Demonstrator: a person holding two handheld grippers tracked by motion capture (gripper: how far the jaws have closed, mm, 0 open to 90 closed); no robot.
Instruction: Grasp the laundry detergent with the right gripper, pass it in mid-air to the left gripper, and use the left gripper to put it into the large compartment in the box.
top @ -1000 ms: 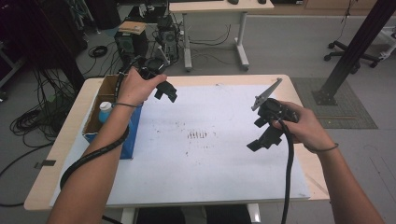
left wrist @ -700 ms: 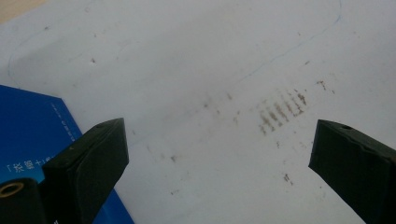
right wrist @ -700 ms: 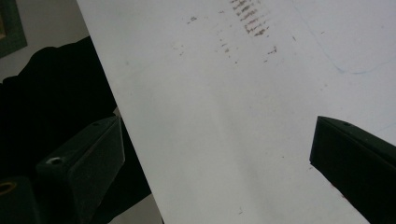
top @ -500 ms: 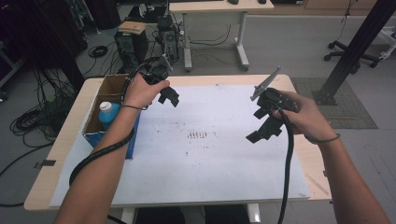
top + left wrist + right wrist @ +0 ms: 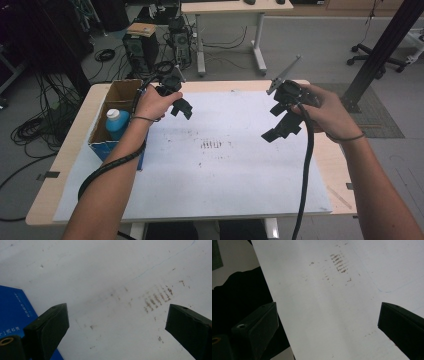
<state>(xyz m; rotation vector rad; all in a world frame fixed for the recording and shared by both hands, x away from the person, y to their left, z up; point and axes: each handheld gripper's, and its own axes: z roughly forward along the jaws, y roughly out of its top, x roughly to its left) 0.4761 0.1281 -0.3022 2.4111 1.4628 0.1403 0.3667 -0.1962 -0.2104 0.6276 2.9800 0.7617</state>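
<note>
Matt paper, bare wood and black plastic on the table
A matt white sheet (image 5: pixel 240 165), smooth but smudged with brownish marks, covers the pale wooden table (image 5: pixel 75 150); the left gripper (image 5: pixel 181 107) and right gripper (image 5: pixel 280 127) are dull black plastic with faintly grained jaw faces, the right one topped by a flat grey plate (image 5: pixel 286 74) that looks like metal; at the left, a rough brown cardboard box (image 5: pixel 117 95) with a glossy blue printed side holds a smooth plastic bottle (image 5: pixel 116 123), blue with a white cap
</note>
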